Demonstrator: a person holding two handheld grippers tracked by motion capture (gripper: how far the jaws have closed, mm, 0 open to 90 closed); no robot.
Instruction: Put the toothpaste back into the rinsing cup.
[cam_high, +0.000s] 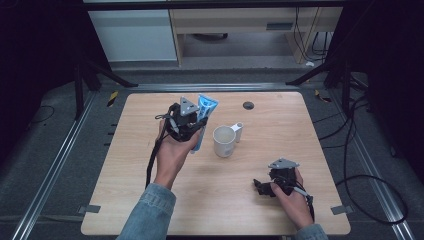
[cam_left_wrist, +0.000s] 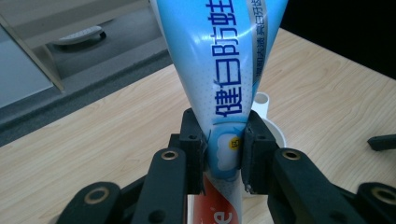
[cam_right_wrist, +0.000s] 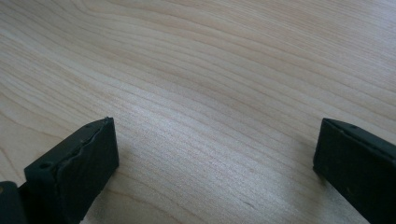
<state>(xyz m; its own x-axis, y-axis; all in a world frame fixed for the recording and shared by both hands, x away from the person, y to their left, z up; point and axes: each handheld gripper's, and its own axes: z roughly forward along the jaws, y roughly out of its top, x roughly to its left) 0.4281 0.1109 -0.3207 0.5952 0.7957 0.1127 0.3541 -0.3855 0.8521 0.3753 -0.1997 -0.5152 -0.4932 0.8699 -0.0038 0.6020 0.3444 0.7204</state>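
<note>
So the toothpaste tube (cam_left_wrist: 224, 84) sits clamped between the jaws of my left gripper (cam_left_wrist: 223, 149), pinched near its cap end with the flat crimped end up and away from me; I judge the pick-up done and the placing left, the likeliest goal being the white mug (cam_high: 224, 141) just to the right of that gripper; the tube is lifted beside the mug, not yet over its mouth; the mug looks empty as far as I can see, its handle turned away from me; my right gripper (cam_right_wrist: 215, 154) rests low over bare table (cam_right_wrist: 210, 56) well off to the right, jaws spread wide, holding nothing.
</note>
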